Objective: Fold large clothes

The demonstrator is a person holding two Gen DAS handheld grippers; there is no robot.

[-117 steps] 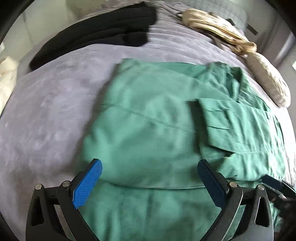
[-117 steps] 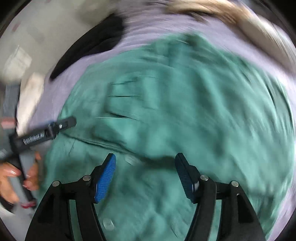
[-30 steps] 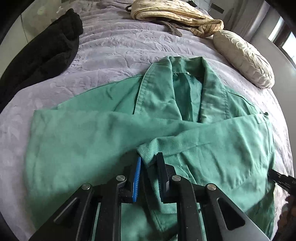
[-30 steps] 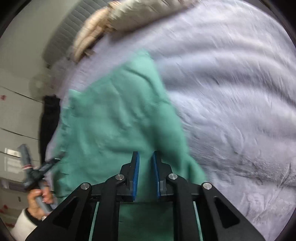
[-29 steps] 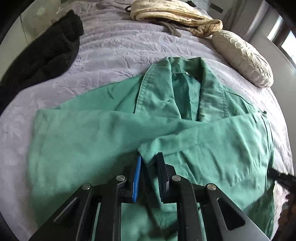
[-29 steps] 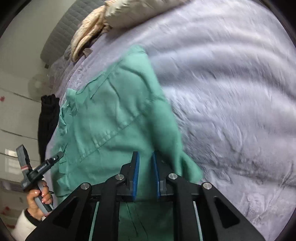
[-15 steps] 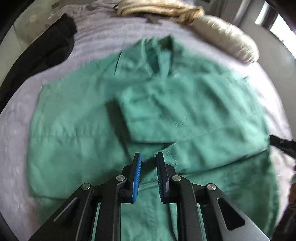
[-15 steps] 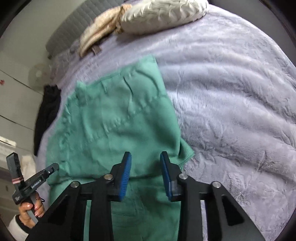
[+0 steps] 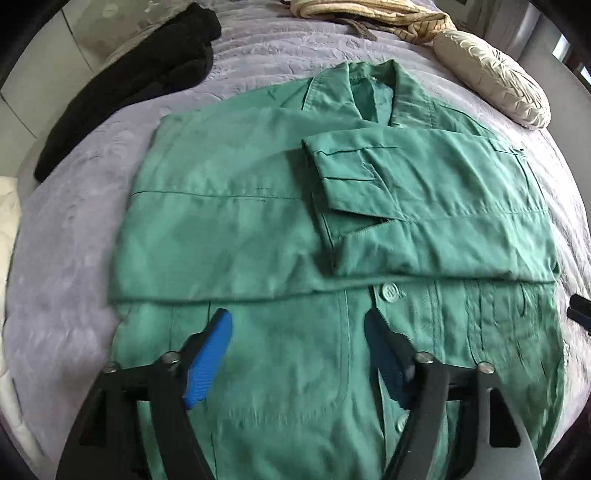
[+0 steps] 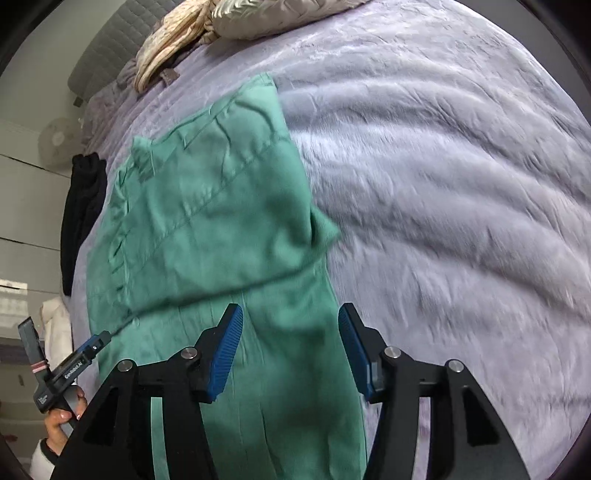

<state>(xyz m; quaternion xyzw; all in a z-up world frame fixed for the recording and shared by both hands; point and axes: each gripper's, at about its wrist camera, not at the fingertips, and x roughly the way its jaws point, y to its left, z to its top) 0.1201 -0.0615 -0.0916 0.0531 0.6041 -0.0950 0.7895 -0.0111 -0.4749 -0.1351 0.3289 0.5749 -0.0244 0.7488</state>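
Green jacket (image 9: 258, 206) lies front-up on the lilac bed cover (image 9: 74, 295), collar at the far end, hem toward the cameras. Both sleeves (image 9: 424, 206) are folded across the chest, the right one overlapping the left, cuff near the middle.

Change versus a second ago: then the left tongs were pinched on a sleeve cuff and the right tongs on the jacket's right edge. The cloth is released and lies flat on the bed. Left tongs (image 9: 299, 354) are opening, pads wide, nothing between them, hovering over the lower front just near of the sleeve fold. Right tongs (image 10: 290, 350) are opening too, about half spread, above the jacket's right edge with no cloth pinched. In the right wrist view the left tongs show again at lower left, with the hand (image 10: 61, 417) gripping the handle.

Counts: one jacket; two sleeves; two tongs; two buttons (image 9: 388, 291) visible on the placket. One black garment (image 9: 140, 81) at far left; one cream pillow (image 9: 491, 77) at far right; one striped beige cloth pile (image 9: 373, 14) at the far edge.
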